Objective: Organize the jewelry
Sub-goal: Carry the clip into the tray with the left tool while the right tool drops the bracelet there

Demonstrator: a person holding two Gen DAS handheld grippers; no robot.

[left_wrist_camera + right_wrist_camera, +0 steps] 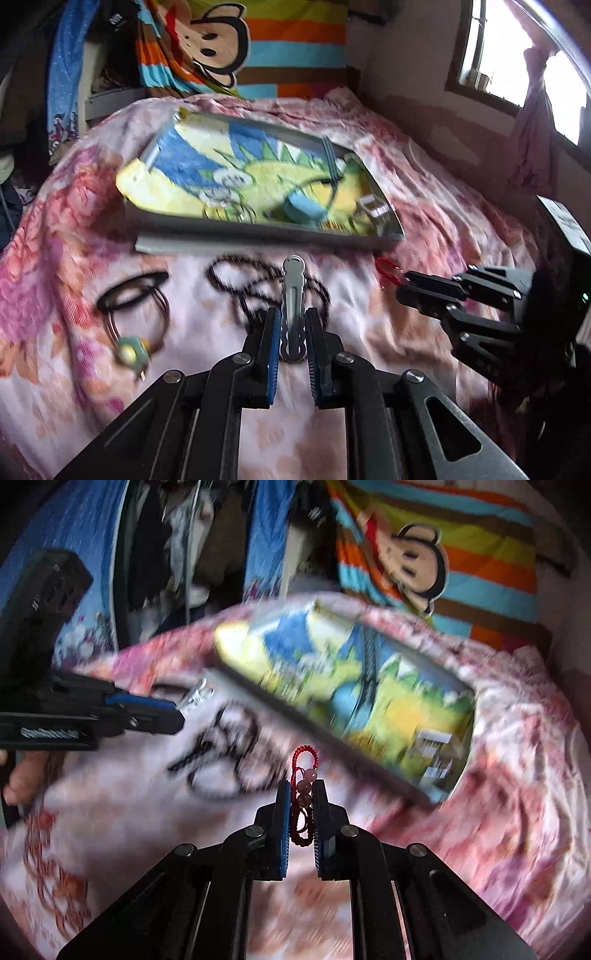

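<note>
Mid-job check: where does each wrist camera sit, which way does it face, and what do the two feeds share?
Left wrist: on the left tongs, facing forward and down over the bed; they grip a metal hair clip; right tongs show at right.
Right wrist: on the right tongs, same heading; they grip a red beaded bracelet; left tongs and fingers show at left.
Shared: tray, black bead necklace.

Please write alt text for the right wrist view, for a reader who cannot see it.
The right gripper holds a red cord bracelet with pink beads between its fingers, above a pink floral blanket. Behind lies a tray; at left, the left gripper holds a silver hair clip.
</note>
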